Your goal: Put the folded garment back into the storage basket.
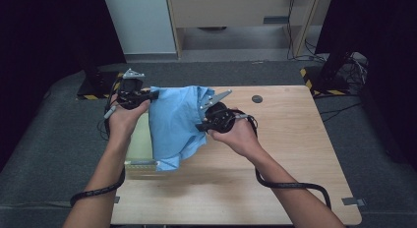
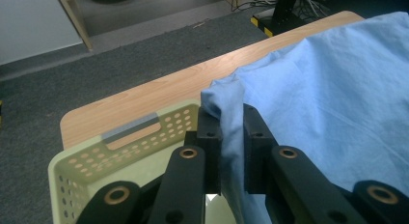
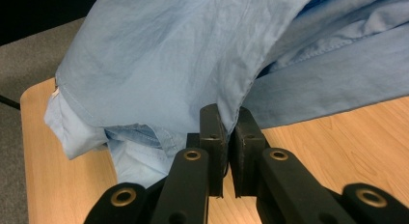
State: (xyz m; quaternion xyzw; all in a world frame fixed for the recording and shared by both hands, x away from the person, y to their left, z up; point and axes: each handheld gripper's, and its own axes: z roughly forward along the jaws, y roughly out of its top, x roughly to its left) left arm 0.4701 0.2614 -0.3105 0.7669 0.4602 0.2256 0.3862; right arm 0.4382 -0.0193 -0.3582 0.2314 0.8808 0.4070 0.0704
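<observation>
The left gripper (image 1: pixel 147 96) is clamped on a fold of the blue shirt (image 1: pixel 174 122), its jaws nearly together with cloth between them. The right gripper (image 1: pixel 200 126) pinches another edge of the shirt the same way. The shirt hangs between them above the wooden table (image 1: pixel 295 149), its lower end draping beside the pale yellow basket (image 1: pixel 137 144) at the table's left edge.

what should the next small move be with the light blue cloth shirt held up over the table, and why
Probably draw the two grippers apart to stretch the light blue cloth shirt flat. The left gripper and right gripper are each shut on an edge, yet the fabric hangs bunched, its lower end draped over the pale yellow perforated plastic basket on the wooden table.
</observation>
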